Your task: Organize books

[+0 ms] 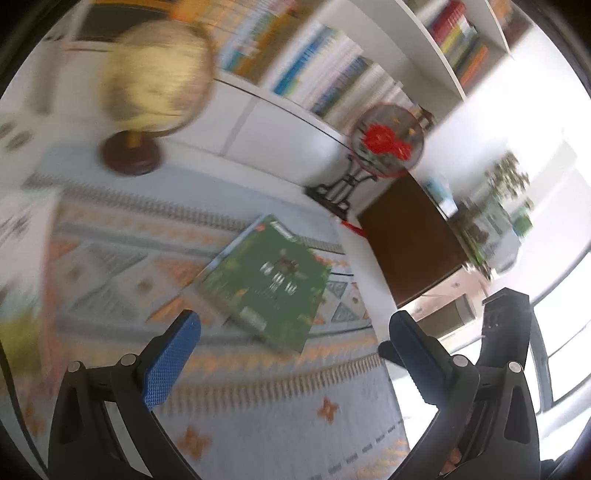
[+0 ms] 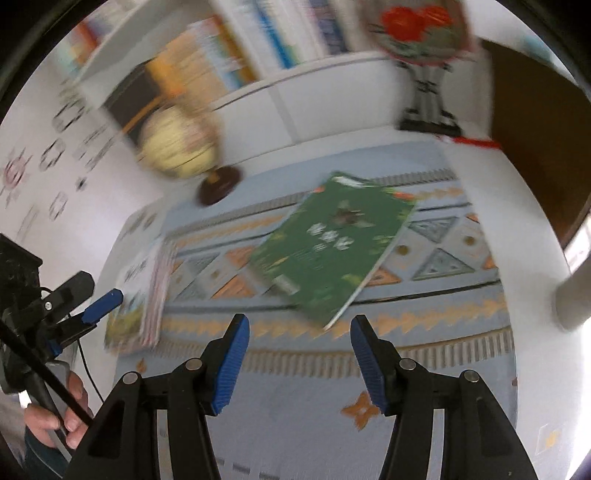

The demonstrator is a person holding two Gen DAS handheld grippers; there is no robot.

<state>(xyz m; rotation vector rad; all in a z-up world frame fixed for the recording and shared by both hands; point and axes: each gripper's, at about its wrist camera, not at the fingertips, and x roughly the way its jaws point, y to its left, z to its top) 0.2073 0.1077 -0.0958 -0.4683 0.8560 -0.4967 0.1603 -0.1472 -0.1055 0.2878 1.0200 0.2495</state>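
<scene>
1. Both black hand-held grippers with blue pads, left [image 1: 291, 334] and right [image 2: 300, 356], gape, grasping nothing
2. Beyond them, a flat green paperback book [image 2: 332, 243] lies on the patterned pale-blue cloth of the table [image 2: 424, 369]

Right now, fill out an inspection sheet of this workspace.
Surface: white table under a pale blue patterned runner.
Job's things: green book flat and askew on the runner; a small pile of books to its left; neither is held.
Clutter: cream globe and red-flower round ornament on a stand at the back.
Grippers: right gripper open and empty; left gripper open and empty.
Cables: a thin black cable beside the left hand.
Surroundings: white bookshelves full of books; potted plant near a bright window; frames blurred.
</scene>
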